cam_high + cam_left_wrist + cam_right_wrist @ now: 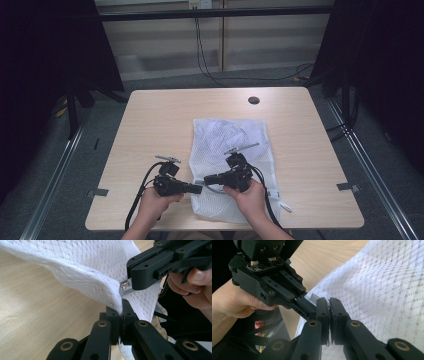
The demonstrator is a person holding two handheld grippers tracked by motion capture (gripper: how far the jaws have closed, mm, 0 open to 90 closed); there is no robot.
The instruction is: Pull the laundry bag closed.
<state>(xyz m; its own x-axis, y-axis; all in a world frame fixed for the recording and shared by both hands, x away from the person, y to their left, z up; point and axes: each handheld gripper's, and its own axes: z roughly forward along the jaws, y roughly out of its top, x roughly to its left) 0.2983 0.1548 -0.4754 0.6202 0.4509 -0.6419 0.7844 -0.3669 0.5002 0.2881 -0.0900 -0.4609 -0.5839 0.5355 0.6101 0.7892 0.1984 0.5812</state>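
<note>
High view: left claw (pixel 198 189) and right claw (pixel 207 178) point inward, tips meeting, both clamped on mesh bag (pixel 231 137).

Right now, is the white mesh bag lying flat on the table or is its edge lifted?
Lifted at its near left edge. Both grippers' fingers pinch the white mesh bag there, raising that edge off the table; the rest lies flat.
</note>
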